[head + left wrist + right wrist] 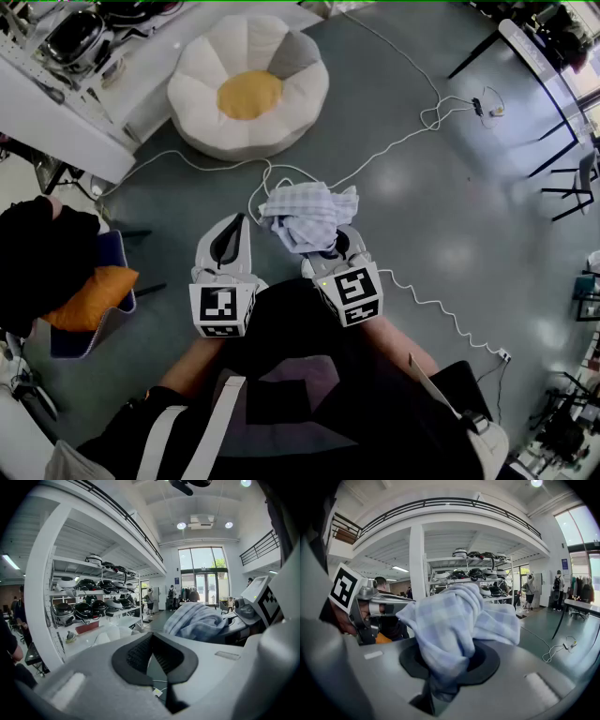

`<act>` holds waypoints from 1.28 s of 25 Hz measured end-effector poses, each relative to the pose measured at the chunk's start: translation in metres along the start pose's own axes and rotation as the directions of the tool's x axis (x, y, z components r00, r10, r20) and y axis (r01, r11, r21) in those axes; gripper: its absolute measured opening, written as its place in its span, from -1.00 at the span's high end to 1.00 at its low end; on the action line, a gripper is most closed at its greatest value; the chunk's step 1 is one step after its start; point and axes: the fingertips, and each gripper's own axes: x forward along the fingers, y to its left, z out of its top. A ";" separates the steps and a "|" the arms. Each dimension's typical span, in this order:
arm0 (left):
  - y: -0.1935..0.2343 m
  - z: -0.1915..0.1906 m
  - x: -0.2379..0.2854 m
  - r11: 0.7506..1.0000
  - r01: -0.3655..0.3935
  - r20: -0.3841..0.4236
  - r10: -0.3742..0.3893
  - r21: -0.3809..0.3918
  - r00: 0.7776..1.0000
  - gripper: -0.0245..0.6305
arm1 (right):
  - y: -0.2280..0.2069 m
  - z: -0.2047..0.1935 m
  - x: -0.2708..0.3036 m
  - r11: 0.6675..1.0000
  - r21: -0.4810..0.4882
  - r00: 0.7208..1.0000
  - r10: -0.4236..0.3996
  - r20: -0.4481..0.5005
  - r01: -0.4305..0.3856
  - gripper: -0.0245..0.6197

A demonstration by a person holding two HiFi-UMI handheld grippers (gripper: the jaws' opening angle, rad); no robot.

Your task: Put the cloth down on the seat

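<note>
Grey floor (422, 187), checked cloth (309, 216) clamped in right gripper (330, 247), left gripper (236, 232) closed, empty

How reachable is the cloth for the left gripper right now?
Probably yes. The cloth bunches out of the right gripper, which is shut on it, and the left gripper sits beside it with only floor showing between them. The left jaws look shut, so they would have to open first.

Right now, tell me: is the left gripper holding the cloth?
No, the left gripper has nothing between its jaws; the cloth is bunched in the right gripper.
</note>
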 end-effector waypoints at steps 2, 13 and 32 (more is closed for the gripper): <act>0.001 0.000 0.000 1.000 -0.002 -0.001 0.002 -0.002 1.000 0.93 | 0.000 0.001 0.000 1.000 -0.002 1.000 -0.001 0.000 0.001 0.60; 0.000 0.001 0.000 1.000 -0.015 0.004 0.015 0.003 1.000 0.93 | -0.004 0.003 -0.002 1.000 -0.008 1.000 -0.004 0.016 0.004 0.60; -0.052 0.014 0.031 0.994 -0.106 0.013 0.106 -0.016 0.994 0.93 | -0.071 0.009 -0.024 0.998 -0.008 0.997 0.057 0.058 -0.056 0.57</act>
